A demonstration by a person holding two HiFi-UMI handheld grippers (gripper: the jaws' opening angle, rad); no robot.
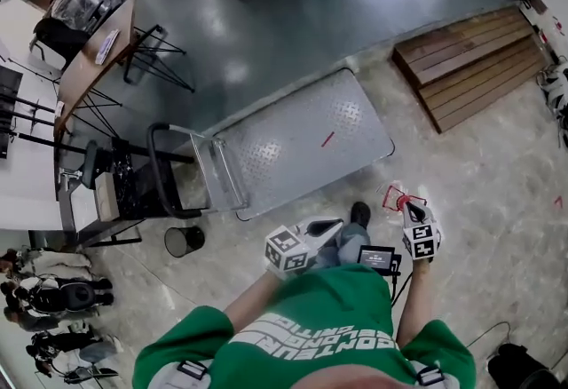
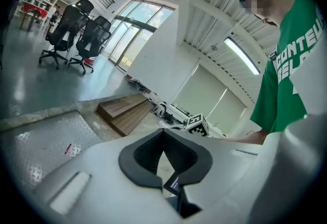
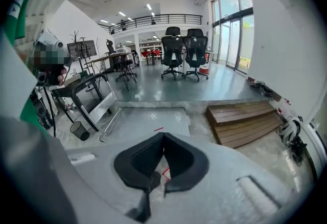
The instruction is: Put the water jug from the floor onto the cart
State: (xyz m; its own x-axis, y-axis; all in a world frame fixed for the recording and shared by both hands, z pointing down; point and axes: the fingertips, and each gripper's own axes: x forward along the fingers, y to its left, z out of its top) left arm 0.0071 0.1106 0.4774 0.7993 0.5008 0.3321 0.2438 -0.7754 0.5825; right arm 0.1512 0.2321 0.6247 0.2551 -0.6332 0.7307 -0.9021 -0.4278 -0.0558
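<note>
Left gripper (image 1: pixel 335 225): jaws together, nothing between.
Right gripper (image 1: pixel 409 209): jaws together, nothing between. Tips just beside the water jug (image 1: pixel 396 194); contact not resolvable.
Jug on floor, near-right of cart (image 1: pixel 293 143); clear body, red handle, axis unreadable.
Wooden steps (image 1: pixel 470 63) far right; bin (image 1: pixel 184 241) left.

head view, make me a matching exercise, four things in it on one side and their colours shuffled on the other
Things:
1. cart
2. wooden steps
3. waste bin
4. person's shirt

Colours:
a. green
b. black
c. silver grey
d. brown

Pairs: 1-c, 2-d, 3-b, 4-a
</note>
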